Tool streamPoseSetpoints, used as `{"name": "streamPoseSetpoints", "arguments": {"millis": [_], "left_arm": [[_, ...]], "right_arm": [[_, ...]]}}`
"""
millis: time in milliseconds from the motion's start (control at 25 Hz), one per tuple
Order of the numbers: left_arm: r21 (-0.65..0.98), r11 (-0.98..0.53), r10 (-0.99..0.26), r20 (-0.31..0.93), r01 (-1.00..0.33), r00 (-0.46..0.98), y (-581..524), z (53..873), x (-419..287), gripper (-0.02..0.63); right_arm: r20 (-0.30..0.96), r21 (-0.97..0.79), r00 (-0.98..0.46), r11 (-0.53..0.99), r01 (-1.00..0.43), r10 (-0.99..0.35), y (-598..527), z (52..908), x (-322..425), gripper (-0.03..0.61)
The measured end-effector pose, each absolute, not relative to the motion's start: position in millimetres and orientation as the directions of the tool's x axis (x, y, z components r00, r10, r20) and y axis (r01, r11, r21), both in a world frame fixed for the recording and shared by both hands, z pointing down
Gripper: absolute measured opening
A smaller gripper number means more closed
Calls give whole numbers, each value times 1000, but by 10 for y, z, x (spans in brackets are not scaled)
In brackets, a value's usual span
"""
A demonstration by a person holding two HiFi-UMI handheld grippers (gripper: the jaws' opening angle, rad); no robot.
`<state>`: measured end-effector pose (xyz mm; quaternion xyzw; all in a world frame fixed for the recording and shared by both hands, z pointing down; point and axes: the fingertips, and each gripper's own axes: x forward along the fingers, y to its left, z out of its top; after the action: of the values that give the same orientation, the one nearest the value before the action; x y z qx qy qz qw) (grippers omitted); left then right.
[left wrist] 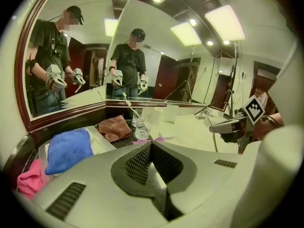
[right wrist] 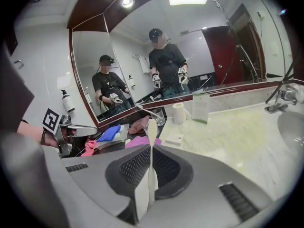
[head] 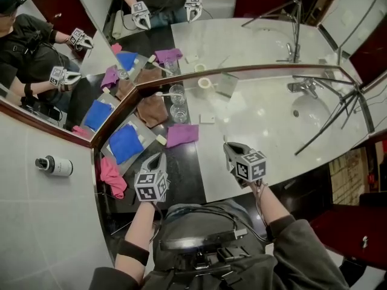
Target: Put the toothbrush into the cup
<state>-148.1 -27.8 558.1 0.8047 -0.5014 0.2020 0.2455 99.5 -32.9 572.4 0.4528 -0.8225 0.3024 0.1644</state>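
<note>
The only print I can make out is the black-and-white square pattern on my marker cubes; it has no letters. The upright green-and-white card point(right wrist: 200, 108) by the mirror and the white pump bottle point(head: 54, 165) on the tiled wall both carry labels too small to read.

My right gripper point(head: 228, 147) is pinching the slim cream-white plastic toothbrush point(right wrist: 150, 161). Its jaws are pressed onto the handle, with the lower end tucked back between them. The brush's long axis runs along the line I point, and the head sticks out past the fingertips towards the mirror. It is held in the air above the pale marble counter point(head: 266, 132), well apart from the clear glass cup point(head: 179, 113) that stands near the counter's dark left part. A second clear glass cup point(head: 177, 92) just behind that one holds another white toothbrush point(head: 160, 93).

My left gripper point(head: 159, 157) has its jaws pressed together on nothing. It hangs over the dark strip between the folded blue towel point(head: 125, 142) and the purple cloth point(head: 182, 135).

Both grippers tilt forward and downward from the counter's front edge. The left forearm is bare with a black band, and the right is in a dark sleeve.
</note>
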Motion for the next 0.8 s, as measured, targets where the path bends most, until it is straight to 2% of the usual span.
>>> {"name": "streamPoseSetpoints", "arguments": {"millis": [320, 800], "left_arm": [[178, -397, -702, 573, -900, 423, -258, 5558, -1361, 2], [139, -414, -704, 578, -900, 413, -716, 5508, -1411, 2]], "right_arm": [[442, -345, -526, 404, -847, -727, -437, 5545, 1076, 34], [268, -379, -592, 481, -790, -760, -1468, 5043, 473, 34]]}}
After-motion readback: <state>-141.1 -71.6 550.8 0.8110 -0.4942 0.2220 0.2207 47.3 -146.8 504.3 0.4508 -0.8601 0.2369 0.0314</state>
